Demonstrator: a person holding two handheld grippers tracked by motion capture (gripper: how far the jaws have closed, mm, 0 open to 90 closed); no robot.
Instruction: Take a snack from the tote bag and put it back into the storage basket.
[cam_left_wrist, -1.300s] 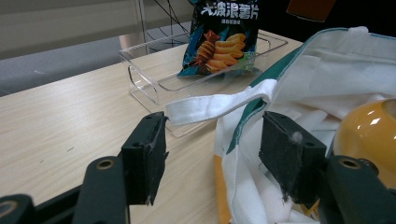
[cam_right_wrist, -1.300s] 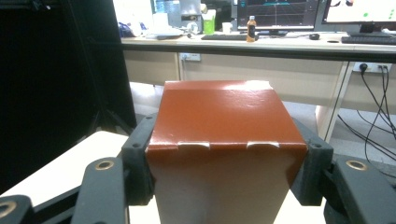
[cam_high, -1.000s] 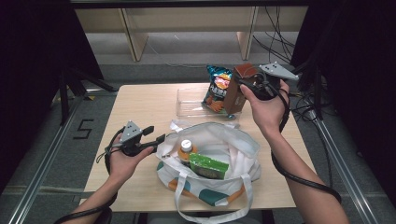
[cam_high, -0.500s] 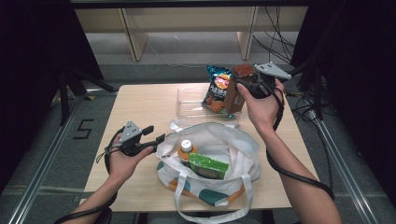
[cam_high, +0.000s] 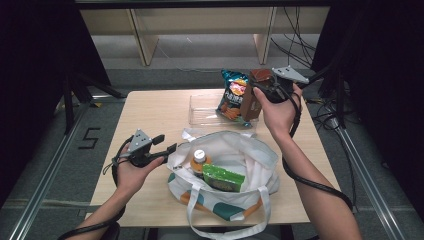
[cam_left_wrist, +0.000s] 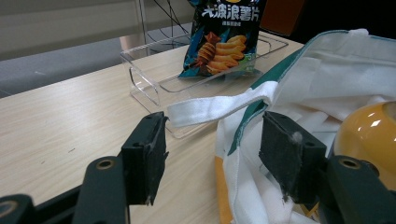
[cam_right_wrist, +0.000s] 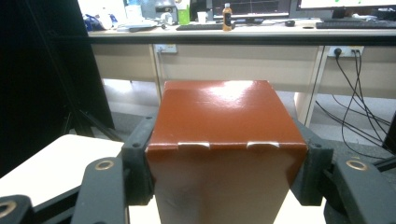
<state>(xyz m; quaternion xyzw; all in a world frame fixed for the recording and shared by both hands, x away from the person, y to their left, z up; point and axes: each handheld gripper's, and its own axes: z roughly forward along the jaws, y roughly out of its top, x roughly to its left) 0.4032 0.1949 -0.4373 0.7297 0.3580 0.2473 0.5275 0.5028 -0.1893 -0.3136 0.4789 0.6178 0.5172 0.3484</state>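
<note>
The glossy reddish-brown cardboard box (cam_right_wrist: 223, 154) is clamped between the jaws of the right gripper (cam_high: 265, 90), held above the far right part of the table, just over the clear plastic tray (cam_high: 202, 112). One blue chip bag (cam_high: 232, 95) stands in that tray. The white fabric tote bag (cam_high: 250, 160) holds one orange-capped bottle (cam_high: 199, 160) and one green packet (cam_high: 222, 177). The left gripper (cam_left_wrist: 212, 154) is spread wide, its jaws straddling the tote's rim and strap.
</note>
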